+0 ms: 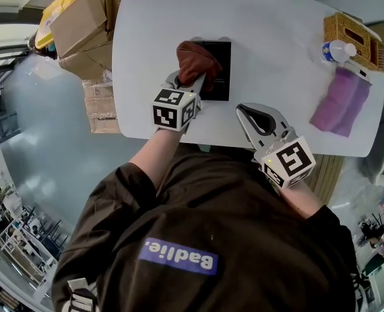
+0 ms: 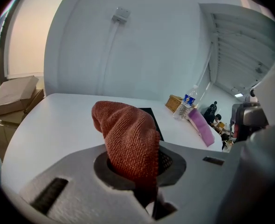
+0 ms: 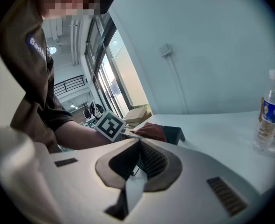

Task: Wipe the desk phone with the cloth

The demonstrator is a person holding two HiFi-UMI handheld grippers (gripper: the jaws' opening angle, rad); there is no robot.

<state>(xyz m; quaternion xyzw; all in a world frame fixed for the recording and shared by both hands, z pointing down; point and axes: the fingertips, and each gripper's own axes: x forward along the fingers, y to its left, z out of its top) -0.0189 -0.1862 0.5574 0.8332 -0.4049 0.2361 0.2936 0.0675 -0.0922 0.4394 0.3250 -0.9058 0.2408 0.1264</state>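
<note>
One bottle [image 1: 338, 51] beside basket [image 1: 353, 30]; left gripper [image 1: 189, 86] pinches cloth [image 1: 193, 58].

rust-red cloth [image 1: 195, 60] | black phone [image 1: 217, 70] | white table [image 1: 270, 38] (purple rag [image 1: 340, 102])

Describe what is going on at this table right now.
A person's left claw is shut on a reddish-brown cloth, held over a corner of the black desk phone on the white table. The right claw is shut and empty, near the table's front edge.
</note>
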